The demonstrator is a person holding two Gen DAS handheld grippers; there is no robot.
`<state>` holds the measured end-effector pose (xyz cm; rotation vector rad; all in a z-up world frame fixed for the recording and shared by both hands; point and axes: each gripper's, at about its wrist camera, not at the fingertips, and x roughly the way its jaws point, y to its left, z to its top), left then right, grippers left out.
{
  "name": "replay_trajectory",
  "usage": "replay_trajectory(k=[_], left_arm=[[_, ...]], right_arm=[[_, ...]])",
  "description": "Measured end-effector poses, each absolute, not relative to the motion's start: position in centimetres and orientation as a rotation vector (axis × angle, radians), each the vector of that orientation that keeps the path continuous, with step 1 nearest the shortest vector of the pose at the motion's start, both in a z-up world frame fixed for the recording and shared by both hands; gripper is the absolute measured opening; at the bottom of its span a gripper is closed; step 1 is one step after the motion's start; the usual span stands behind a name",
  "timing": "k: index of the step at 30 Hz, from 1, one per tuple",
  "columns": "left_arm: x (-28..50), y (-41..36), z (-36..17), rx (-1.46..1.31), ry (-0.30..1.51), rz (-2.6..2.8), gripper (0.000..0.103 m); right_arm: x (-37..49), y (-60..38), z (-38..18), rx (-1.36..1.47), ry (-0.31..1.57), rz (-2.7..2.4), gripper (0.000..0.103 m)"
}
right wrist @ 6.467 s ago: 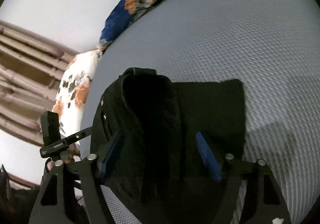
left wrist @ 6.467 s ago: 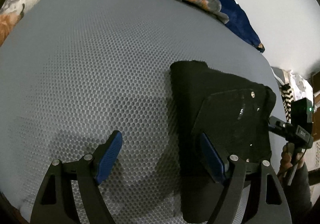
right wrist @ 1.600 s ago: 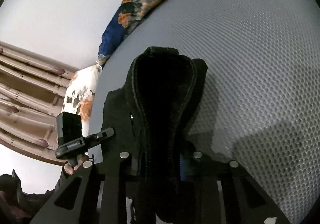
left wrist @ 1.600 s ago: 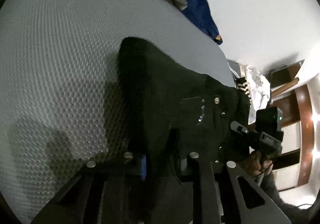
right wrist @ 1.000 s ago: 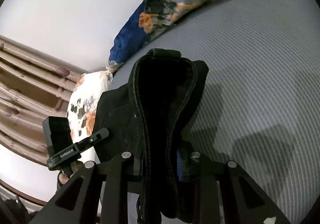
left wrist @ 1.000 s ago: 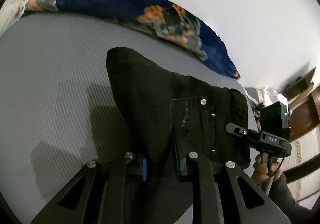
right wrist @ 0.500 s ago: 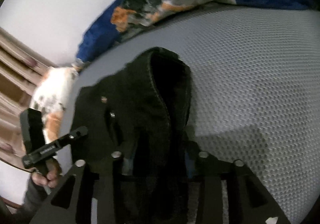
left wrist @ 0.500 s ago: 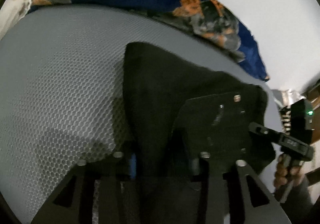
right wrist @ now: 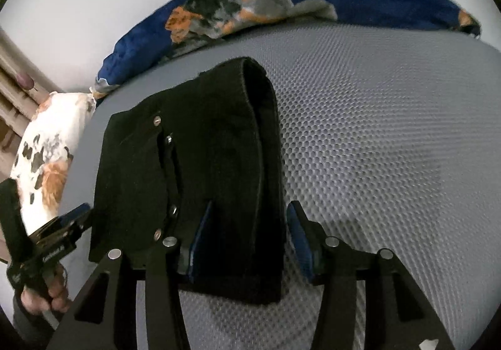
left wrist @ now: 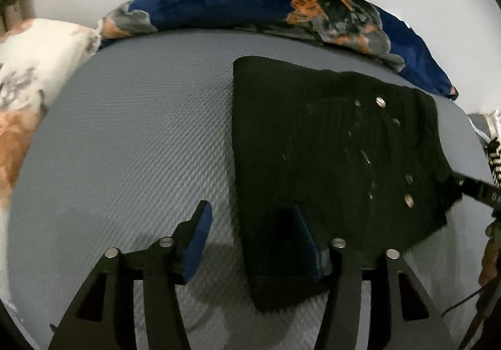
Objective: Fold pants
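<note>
The black pants (left wrist: 328, 156) lie folded into a compact bundle on the grey mattress (left wrist: 131, 137). Metal rivets show on the top layer. My left gripper (left wrist: 250, 240) is open, its jaws straddling the bundle's near left edge, the right finger over the cloth. In the right wrist view the pants (right wrist: 194, 168) lie the same way, and my right gripper (right wrist: 250, 243) is open around the bundle's near right edge. Neither gripper holds the cloth.
A blue floral blanket (left wrist: 281, 12) lies along the far edge by the white wall. A white floral pillow (left wrist: 28, 74) sits at the left. The other hand-held gripper (right wrist: 47, 243) shows at the left of the right wrist view.
Both grippers were shut on the lifted pants; they lowered the bundle onto the mattress, and now both have opened and released it.
</note>
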<state>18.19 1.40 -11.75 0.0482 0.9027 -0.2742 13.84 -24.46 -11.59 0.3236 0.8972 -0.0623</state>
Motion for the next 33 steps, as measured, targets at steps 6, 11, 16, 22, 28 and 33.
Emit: replay_trajectory(k=[6,11,16,22,28,33], left_arm=[[13.9,2.2,-10.6,0.068,0.875,-0.221,0.062],[10.8,2.7,-9.8,0.077,0.844,-0.206,0.065],[7.7,3.2,-9.4,0.088,0.813,-0.201,0.070],[5.5,3.8,-9.4,0.103,0.782,-0.195,0.070],[5.0,4.2,-9.9,0.096,0.773,-0.180,0.070],[4.9,4.2,-10.1,0.100,0.773,-0.179,0.070]], right_arm=[[9.6,-21.8,-9.5,0.243,0.821,-0.095,0.056],[6.5,-19.2,-9.0,0.193,0.787,-0.098,0.063],[4.2,-16.7,-8.9,0.152,0.758,-0.108,0.070],[2.6,-14.5,-9.2,0.118,0.744,-0.122,0.074],[1.8,-13.0,-9.3,0.092,0.729,-0.140,0.078],[1.5,-12.0,-9.1,0.064,0.722,-0.148,0.080]])
